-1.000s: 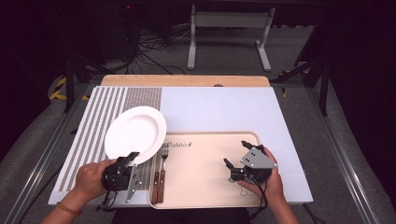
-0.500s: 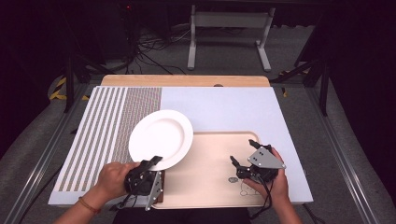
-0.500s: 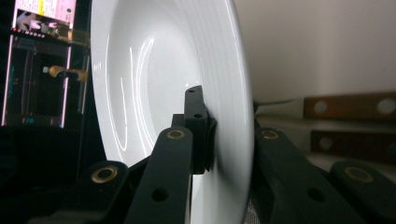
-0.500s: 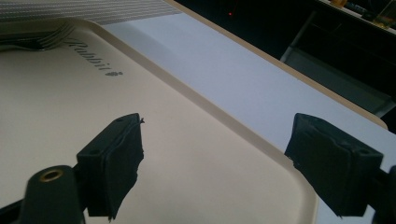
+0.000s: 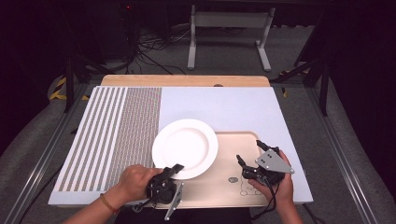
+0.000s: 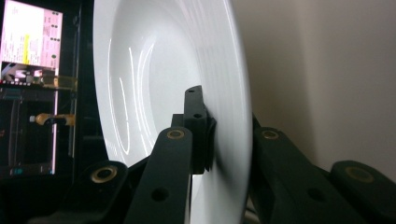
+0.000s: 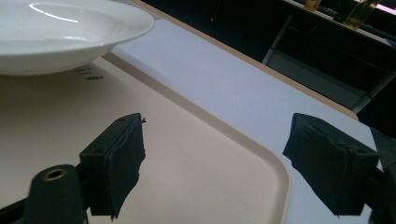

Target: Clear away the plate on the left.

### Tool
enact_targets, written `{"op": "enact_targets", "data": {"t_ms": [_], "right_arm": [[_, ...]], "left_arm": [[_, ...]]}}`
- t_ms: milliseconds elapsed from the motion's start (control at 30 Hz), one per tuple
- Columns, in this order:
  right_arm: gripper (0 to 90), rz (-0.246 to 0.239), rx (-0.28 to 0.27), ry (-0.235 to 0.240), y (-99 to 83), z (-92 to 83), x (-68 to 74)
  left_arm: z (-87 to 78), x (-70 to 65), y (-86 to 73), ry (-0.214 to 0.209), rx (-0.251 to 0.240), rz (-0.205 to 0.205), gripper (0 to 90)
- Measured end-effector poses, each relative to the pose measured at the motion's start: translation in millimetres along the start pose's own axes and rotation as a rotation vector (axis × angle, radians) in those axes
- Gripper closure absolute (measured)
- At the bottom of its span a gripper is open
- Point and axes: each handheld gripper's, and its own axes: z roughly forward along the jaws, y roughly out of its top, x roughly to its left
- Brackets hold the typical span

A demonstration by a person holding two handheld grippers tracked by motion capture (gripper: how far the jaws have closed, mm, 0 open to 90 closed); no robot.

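A white plate [image 5: 184, 147] hangs over the left part of a beige tray [image 5: 224, 193], its far edge over the pale mat. My left gripper [image 5: 176, 169] is shut on the plate's near rim; in the left gripper view the plate [image 6: 163, 70] stands edge-on with my left gripper [image 6: 228, 133] clamping its rim, one jaw on each face. My right gripper [image 5: 250, 150] hovers open over the tray's right part, with nothing between its fingers. In the right gripper view, my right gripper [image 7: 215, 158] stands wide above the tray [image 7: 187, 154], and the plate [image 7: 60, 28] shows at the upper left.
A striped mat [image 5: 107, 130] covers the table's left part and a pale plain mat [image 5: 224, 107] the right. The tray bears a small printed figure [image 5: 240, 186]. A wooden table edge [image 5: 187, 80] runs along the back, with a metal stand [image 5: 229, 28] beyond it.
My left gripper has carried the plate rightward, from the striped mat to above the tray's left part, covering the cutlery that showed there. My right gripper has barely moved.
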Motion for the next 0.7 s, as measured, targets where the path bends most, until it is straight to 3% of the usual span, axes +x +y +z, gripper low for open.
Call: {"op": "enact_targets", "data": {"t_ms": [233, 333, 467, 667, 700], "right_arm": [[19.4, 0.001, 0.004, 0.003, -1.0, 1.5, -0.2], [19.4, 0.001, 0.002, 0.002, -0.9, 1.4, 0.4], [19.4, 0.0, 0.004, 0.003, -1.0, 1.8, 0.7], [19.4, -0.003, 0.005, 0.007, -0.7, 2.6, 2.2], [19.6, -0.001, 0.004, 0.007, -0.8, 2.8, 2.4]], "left_arm": [[6.0, -5.4, 15.1, -0.017, -0.032, 0.05, 82.4], [6.9, -8.3, 18.2, -0.026, -0.038, 0.04, 82.4], [10.9, -11.5, 23.8, -0.035, -0.058, 0.074, 82.4], [16.1, -17.9, 27.7, -0.063, -0.053, 0.088, 81.9], [18.0, -16.5, 30.2, -0.055, -0.07, 0.133, 81.9]]}}
